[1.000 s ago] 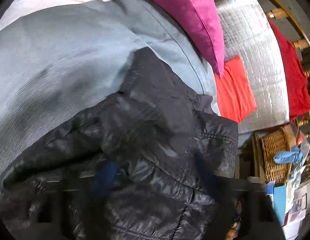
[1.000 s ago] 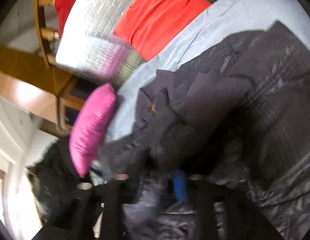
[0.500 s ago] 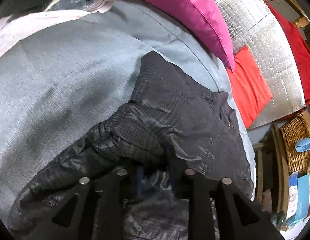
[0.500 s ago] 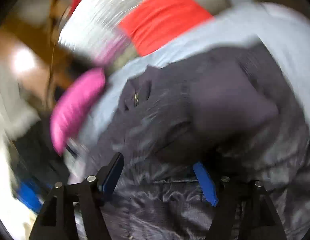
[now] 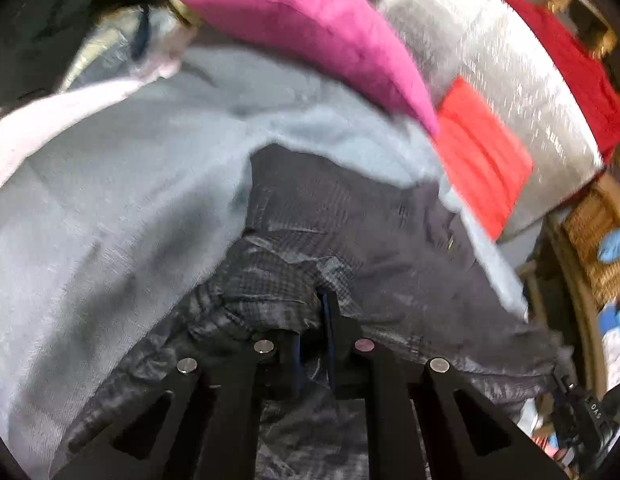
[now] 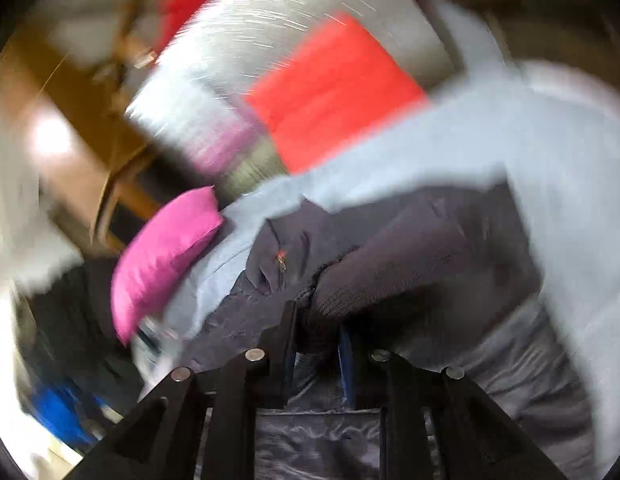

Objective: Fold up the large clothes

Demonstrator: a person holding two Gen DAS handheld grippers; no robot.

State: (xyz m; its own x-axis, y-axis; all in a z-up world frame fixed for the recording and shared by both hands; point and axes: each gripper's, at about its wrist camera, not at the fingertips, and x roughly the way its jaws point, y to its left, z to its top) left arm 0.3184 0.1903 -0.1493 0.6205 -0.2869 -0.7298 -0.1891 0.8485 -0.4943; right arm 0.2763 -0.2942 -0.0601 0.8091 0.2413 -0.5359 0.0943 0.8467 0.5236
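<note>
A dark, shiny quilted jacket (image 5: 349, 220) lies crumpled on a grey-blue cover (image 5: 110, 200). My left gripper (image 5: 313, 320) is shut, pinching a raised fold of the jacket between its blue pads. In the right wrist view, which is blurred by motion, the jacket (image 6: 449, 240) shows a ribbed cuff (image 6: 369, 280) and a small zip pull. The jaws of my right gripper (image 6: 317, 328) are closing, with the fabric by the cuff bunched between them and the pads against it.
A pink cushion (image 5: 310, 32) and a red cushion (image 5: 481, 152) lean against a silver padded backrest (image 5: 489, 60) beyond the jacket. A red cloth (image 5: 569, 68) hangs over a wooden frame. At the right, a wicker basket (image 5: 589, 232) stands beside the furniture's edge.
My left gripper's jaws have narrowed onto the jacket fold. My right gripper opened wide, then closed on fabric at the ribbed cuff while rising and rolling.
</note>
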